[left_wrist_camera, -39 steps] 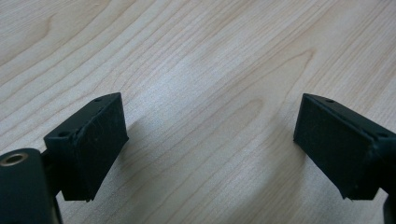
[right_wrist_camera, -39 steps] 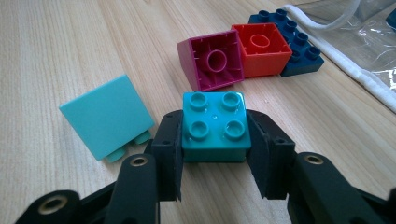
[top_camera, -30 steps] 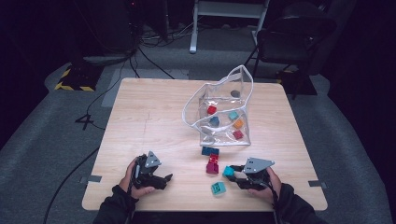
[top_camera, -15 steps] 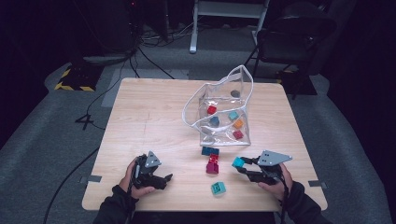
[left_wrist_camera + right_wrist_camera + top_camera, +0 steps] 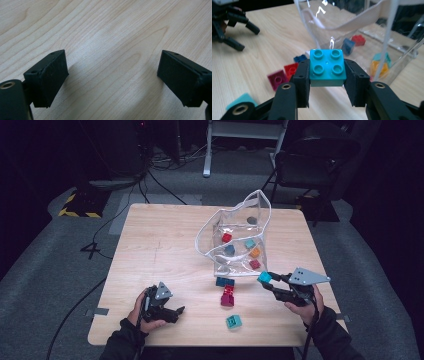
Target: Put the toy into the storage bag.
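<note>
My right gripper is shut on a turquoise four-stud brick, held above the table just in front of the clear plastic bag. The same brick shows at the jaw tips in the high view. Several coloured bricks lie inside the bag. On the table in front of the bag lie a dark blue brick, a red and magenta pair and a teal brick. My left gripper rests on the table at the front left, open, with bare wood between its pads.
The wooden table stands on grey carpet. A chair and a white frame are behind it. Cables trail off the table's left side.
My right gripper has lifted the turquoise brick off the table and carried it up toward the bag's mouth. The left gripper has stayed still.
</note>
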Available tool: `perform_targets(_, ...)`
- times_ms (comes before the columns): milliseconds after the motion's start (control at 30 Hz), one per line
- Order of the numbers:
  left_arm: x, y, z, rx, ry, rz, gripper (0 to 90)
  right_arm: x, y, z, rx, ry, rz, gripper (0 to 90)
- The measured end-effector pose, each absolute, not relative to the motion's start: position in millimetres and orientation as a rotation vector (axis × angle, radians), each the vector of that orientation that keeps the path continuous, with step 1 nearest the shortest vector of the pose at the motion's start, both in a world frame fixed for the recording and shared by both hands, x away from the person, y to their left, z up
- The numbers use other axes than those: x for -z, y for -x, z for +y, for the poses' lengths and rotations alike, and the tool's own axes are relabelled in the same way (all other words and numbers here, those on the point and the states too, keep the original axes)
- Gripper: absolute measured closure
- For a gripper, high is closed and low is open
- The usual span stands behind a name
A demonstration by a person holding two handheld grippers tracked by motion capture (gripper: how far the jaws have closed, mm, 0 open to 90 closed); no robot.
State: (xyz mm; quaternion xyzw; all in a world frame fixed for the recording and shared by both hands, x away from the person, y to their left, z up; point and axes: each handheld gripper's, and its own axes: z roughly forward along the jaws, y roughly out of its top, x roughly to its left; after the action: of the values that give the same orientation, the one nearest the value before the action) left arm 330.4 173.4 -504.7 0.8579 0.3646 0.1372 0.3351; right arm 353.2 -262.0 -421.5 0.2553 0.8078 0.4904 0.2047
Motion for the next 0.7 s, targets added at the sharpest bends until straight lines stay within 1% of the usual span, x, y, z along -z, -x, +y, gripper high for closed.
perform_targets(300,505,-330,173,-0.358,-2.238,0.951,9.8,384,-362,-254,-1.383,-0.667,2.187,59.6)
perform_targets(700,505,-330,173,-0.358,-2.238,0.951,9.8,356,-373,-241,-1.403,-0.630,2.138,59.5)
